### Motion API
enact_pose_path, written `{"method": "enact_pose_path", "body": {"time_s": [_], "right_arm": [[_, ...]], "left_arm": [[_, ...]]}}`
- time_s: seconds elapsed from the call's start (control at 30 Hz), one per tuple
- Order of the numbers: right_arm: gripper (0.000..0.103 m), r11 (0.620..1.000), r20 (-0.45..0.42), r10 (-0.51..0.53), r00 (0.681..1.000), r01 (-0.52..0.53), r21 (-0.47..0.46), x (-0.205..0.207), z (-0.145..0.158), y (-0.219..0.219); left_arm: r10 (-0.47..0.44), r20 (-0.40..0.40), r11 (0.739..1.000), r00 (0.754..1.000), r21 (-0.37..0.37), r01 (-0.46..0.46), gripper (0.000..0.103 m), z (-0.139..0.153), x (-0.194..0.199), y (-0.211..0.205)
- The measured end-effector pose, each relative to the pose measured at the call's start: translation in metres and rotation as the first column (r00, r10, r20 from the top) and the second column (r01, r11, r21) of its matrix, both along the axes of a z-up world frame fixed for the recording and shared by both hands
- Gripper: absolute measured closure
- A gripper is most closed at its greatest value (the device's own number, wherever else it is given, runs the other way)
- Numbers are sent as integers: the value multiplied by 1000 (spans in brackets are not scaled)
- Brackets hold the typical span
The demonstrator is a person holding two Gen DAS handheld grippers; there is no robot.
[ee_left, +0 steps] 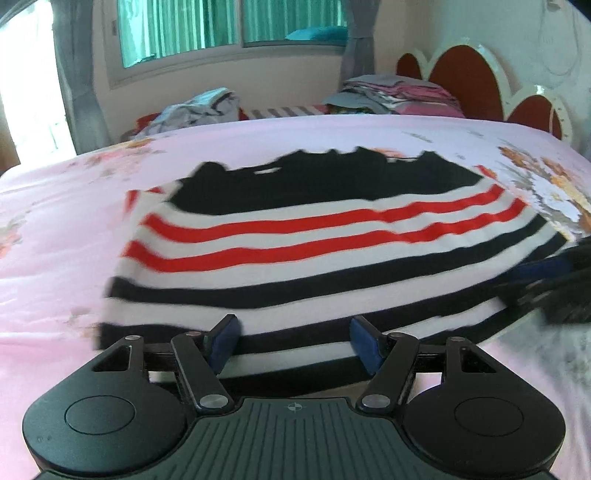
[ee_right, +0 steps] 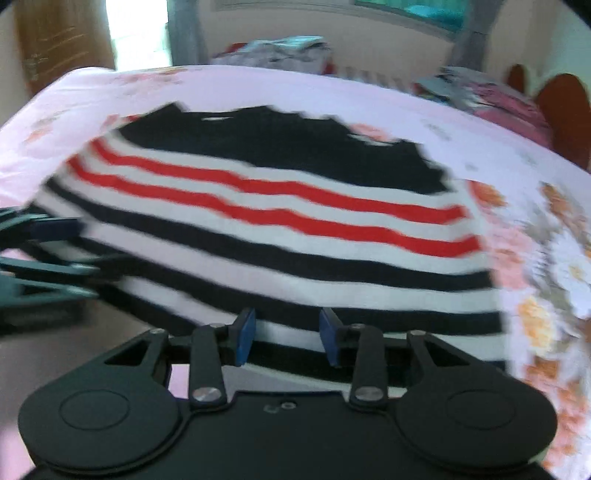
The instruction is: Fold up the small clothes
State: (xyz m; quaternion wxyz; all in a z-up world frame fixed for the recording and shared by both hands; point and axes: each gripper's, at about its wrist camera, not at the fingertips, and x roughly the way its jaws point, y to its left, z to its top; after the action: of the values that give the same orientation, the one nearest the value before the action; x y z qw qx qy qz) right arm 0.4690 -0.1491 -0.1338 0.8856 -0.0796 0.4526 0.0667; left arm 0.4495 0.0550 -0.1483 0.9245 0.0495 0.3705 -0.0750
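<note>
A small striped shirt (ee_left: 314,251) lies flat on the pink floral bedsheet (ee_left: 55,229), with a black top part, red and white stripes, then black and white stripes. My left gripper (ee_left: 293,341) is open just above the shirt's near hem, left of its middle. My right gripper (ee_right: 286,338) is open over the same hem of the shirt (ee_right: 280,221), further right. The right gripper also shows at the right edge of the left wrist view (ee_left: 554,284), and the left gripper shows at the left edge of the right wrist view (ee_right: 44,258).
Piles of clothes lie at the far side of the bed: a grey-blue heap (ee_left: 199,110) and a folded pink and grey stack (ee_left: 399,94). A red and white headboard (ee_left: 487,88) stands at the far right. A window with green curtains (ee_left: 229,26) is behind.
</note>
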Motion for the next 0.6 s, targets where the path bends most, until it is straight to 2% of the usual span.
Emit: {"method": "enact_pose_path", "body": {"time_s": [0.1, 0.17, 0.23, 0.33, 0.4, 0.47, 0.53, 0.57, 0.6], "right_arm": [[67, 997, -23, -71, 997, 71, -10, -12, -2, -41], [68, 996, -49, -67, 997, 70, 63, -19, -1, -64], [73, 994, 6, -84, 996, 84, 70, -24, 13, -74], [65, 981, 80, -184, 980, 177, 81, -21, 28, -97], [63, 971, 38, -227, 973, 223, 92, -13, 24, -112], [61, 970, -32, -221, 975, 224, 97, -6, 13, -119], [64, 970, -73, -201, 977, 208, 123, -6, 3, -122], [77, 970, -78, -189, 979, 199, 141, -10, 1, -123], [82, 973, -70, -187, 980, 195, 122, -16, 0, -121]], "left_arm": [[64, 0, 998, 998, 28, -64, 37, -3, -5, 29], [90, -15, 995, 996, -30, -91, 37, -5, -9, 50], [91, -11, 995, 996, -40, -92, 37, -4, -10, 56], [97, -18, 995, 995, -33, -97, 37, -4, -9, 55], [109, -24, 993, 994, -42, -110, 36, -5, -7, 55], [110, -26, 993, 994, -40, -111, 36, -6, -6, 53], [106, -27, 993, 994, -44, -107, 36, -6, -6, 54], [102, -27, 994, 994, -45, -103, 37, -7, -7, 56], [100, -26, 994, 995, -45, -101, 37, -7, -8, 57]]}}
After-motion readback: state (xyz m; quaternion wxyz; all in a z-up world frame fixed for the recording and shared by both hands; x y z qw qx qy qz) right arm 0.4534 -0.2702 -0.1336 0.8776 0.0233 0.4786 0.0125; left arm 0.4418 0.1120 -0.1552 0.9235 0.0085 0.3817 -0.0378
